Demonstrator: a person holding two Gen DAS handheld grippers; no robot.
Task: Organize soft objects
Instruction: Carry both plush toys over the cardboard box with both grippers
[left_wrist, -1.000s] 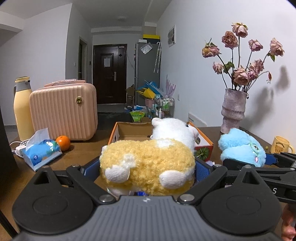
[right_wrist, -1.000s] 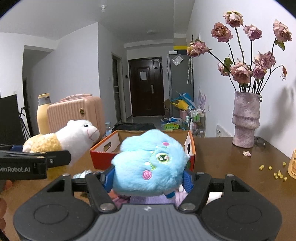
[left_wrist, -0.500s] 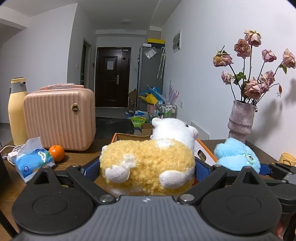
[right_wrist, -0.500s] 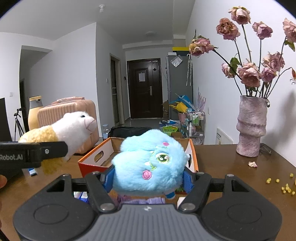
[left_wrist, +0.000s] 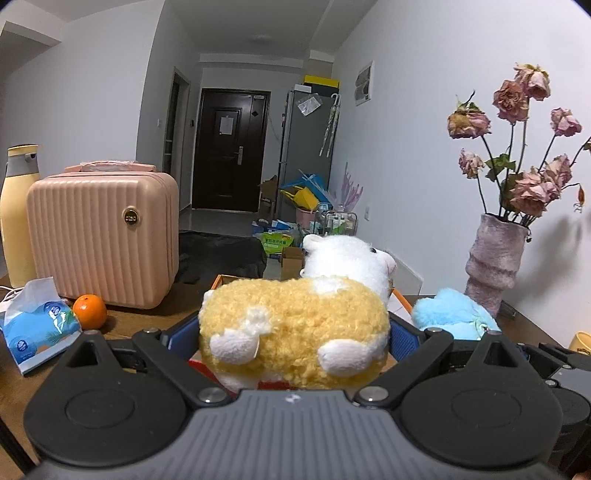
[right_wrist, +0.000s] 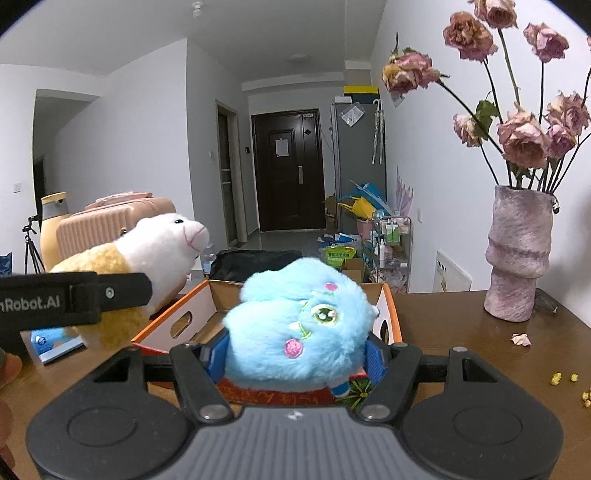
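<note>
Cardboard box (right_wrist: 177, 325): open-topped, orange rim, white sides with handle slots, brown inside; it sits on the brown tabletop (right_wrist: 461, 332) directly ahead of both grippers. What lies on its floor cannot be seen from here.
Left gripper (left_wrist: 293, 332): its blue-padded fingers (left_wrist: 181, 330) are clamped on the body of a yellow-and-white alpaca plush (left_wrist: 295, 325), held in the air at the box's near left edge, white head pointing toward the box.
Right gripper (right_wrist: 295, 354): its fingers (right_wrist: 216, 352) squeeze a fluffy blue plush (right_wrist: 295, 332) with an embroidered green eye and pink cheek, held above the box's near end.
Vase (right_wrist: 517, 254): mauve, ribbed, upright on the tabletop right of the box, holding dried pink roses (right_wrist: 524, 144).
Pink case (left_wrist: 103, 240): closed, ribbed, standing left of the box; contents hidden.
Beside the case: an orange (left_wrist: 89, 311), a blue tissue pack (left_wrist: 37, 328), a yellow bottle (left_wrist: 16, 214).
</note>
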